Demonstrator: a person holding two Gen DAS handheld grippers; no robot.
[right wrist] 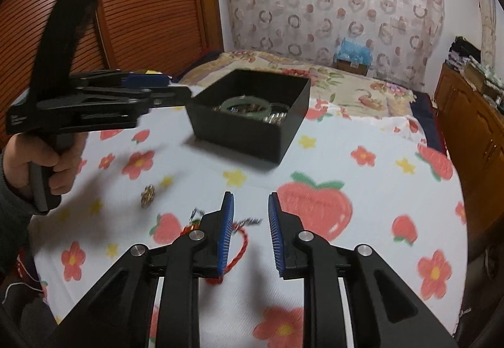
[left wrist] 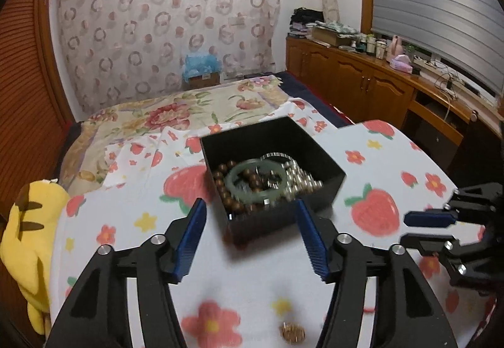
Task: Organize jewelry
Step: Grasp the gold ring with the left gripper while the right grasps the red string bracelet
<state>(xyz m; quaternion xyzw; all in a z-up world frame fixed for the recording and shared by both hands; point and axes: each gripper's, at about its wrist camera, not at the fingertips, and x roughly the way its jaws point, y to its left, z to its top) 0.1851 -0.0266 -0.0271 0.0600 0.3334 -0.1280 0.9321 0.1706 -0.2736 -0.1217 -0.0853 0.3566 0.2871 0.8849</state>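
Fingers of the right gripper (right wrist: 250,229) stand apart with nothing between them, low over the strawberry-print cloth (right wrist: 362,184). Just beside its left finger, at about 8 o'clock from the tips, lies a red cord (right wrist: 241,248), partly hidden under the finger, with a small silvery piece (right wrist: 250,222) at its far end; whether the two are joined I cannot tell. Further out at 10 o'clock sits a small gold piece (right wrist: 147,196), loose on the cloth and apart from the cord. The left gripper (left wrist: 250,236) is also spread wide and holds nothing; the gold piece shows near the bottom edge of its view, at 6 o'clock behind the tips. Ahead of it at 12 o'clock, just past the fingertips, stands the open black box (left wrist: 327,187). Inside lie a pale green bangle (left wrist: 256,182) on top, brown wooden beads (left wrist: 228,187) under and to its left, and silver beads (left wrist: 299,181) to the right, with a thin metal ring behind them. By my reading the job is more than half done: most pieces are boxed, while the cord, the silvery bit and the gold piece are left to collect. Beyond the box stretches the bed (left wrist: 189,108), a yellow plush (left wrist: 28,237) off at 9 o'clock.
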